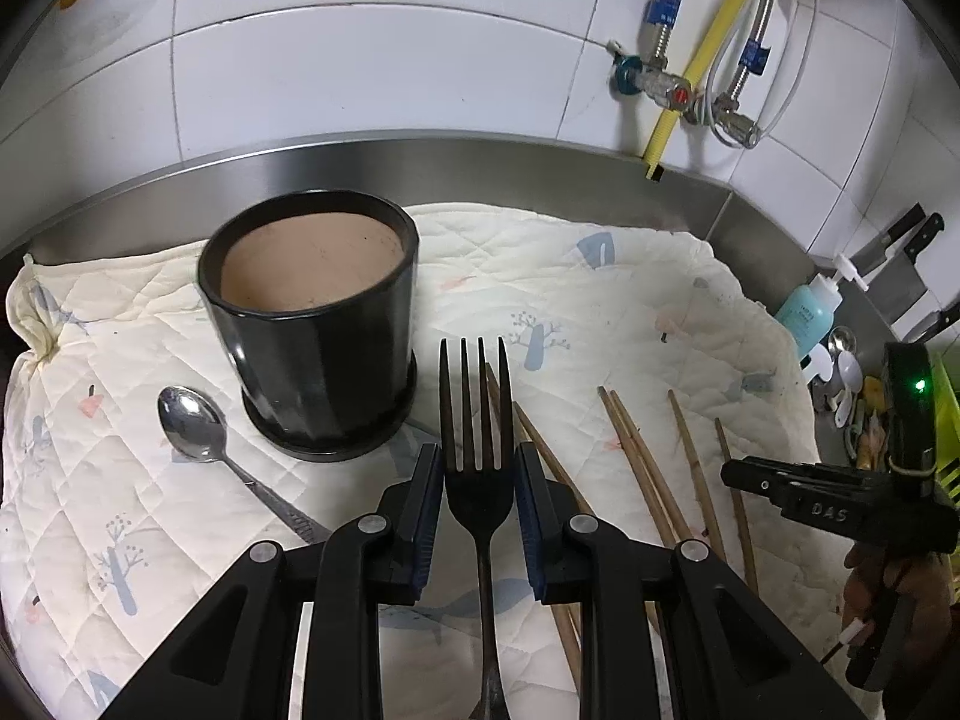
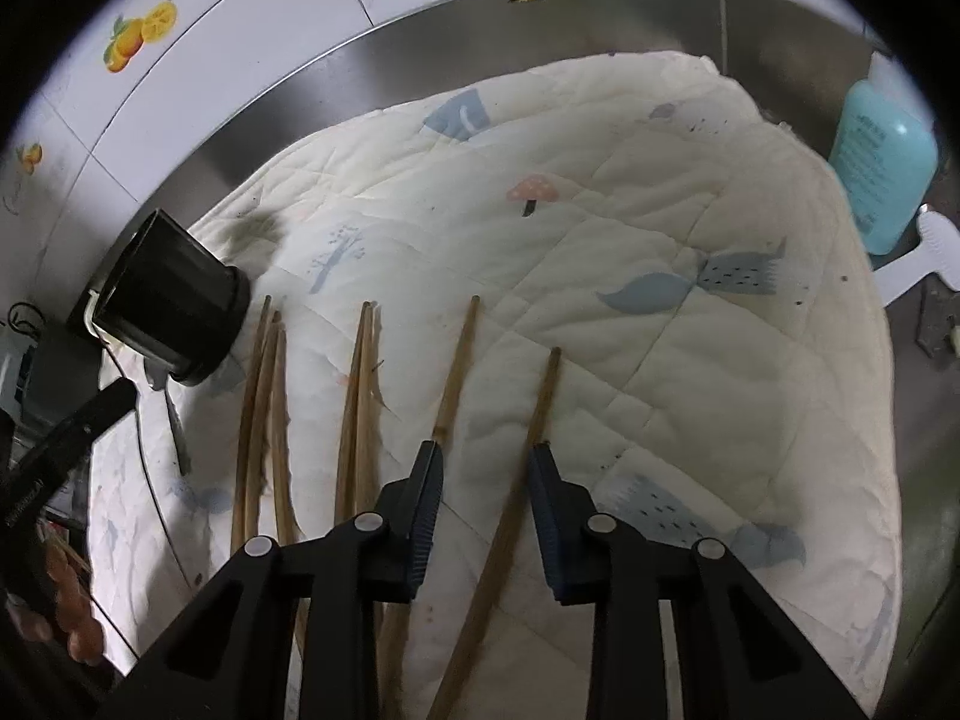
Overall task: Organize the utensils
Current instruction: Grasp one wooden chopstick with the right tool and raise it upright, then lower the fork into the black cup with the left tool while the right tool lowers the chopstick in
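Dark metal is what we see first: a fork [image 1: 477, 420] held tines-forward in our left gripper [image 1: 478, 468], the pads clamped on either side of its neck, the fork lifted above the quilted cloth [image 1: 630, 300]. Just beyond its tines and to the left stands a black ceramic pot [image 1: 312, 324], upright on the cloth, with a brownish inside. Left of the pot's base lies a steel spoon [image 1: 195, 423], bowl up, its handle running under our left gripper. To the right of the fork, wooden chopsticks [image 2: 360, 396] lie scattered on the cloth, roughly parallel. Our right gripper [image 2: 485, 468] hovers over two of them, jaws apart and clamped on nothing, with one chopstick [image 2: 528, 456] passing between its fingers; whether a pad touches it we cannot tell. The cloth covers a steel bench [image 1: 480, 171] backed by white tiles, and a blue bottle [image 2: 882, 162] stands at the far right.
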`<act>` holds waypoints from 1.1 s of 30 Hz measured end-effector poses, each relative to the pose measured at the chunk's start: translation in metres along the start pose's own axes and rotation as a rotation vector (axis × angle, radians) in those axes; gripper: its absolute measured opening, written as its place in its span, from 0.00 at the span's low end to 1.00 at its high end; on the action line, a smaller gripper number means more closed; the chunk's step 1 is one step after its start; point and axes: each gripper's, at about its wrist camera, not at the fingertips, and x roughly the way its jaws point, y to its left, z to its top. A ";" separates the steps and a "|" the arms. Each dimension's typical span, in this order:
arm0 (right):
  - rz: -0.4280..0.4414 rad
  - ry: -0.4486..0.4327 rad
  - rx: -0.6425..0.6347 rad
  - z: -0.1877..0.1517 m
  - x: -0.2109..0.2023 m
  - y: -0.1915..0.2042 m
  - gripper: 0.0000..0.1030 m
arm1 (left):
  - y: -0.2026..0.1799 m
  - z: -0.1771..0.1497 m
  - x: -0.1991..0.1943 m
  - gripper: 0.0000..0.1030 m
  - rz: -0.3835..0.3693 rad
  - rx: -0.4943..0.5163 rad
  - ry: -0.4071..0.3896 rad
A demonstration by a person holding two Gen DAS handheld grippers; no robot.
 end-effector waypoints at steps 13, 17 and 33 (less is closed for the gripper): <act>-0.101 0.020 -0.051 0.003 0.015 0.011 0.10 | 0.013 0.000 -0.042 0.24 -0.011 -0.003 -0.060; -0.084 -0.025 -0.094 0.002 -0.002 0.024 0.10 | 0.020 0.001 -0.055 0.24 -0.011 -0.008 -0.079; 0.049 -0.199 -0.214 0.020 -0.079 0.074 0.08 | 0.038 0.019 -0.100 0.24 -0.007 -0.015 -0.157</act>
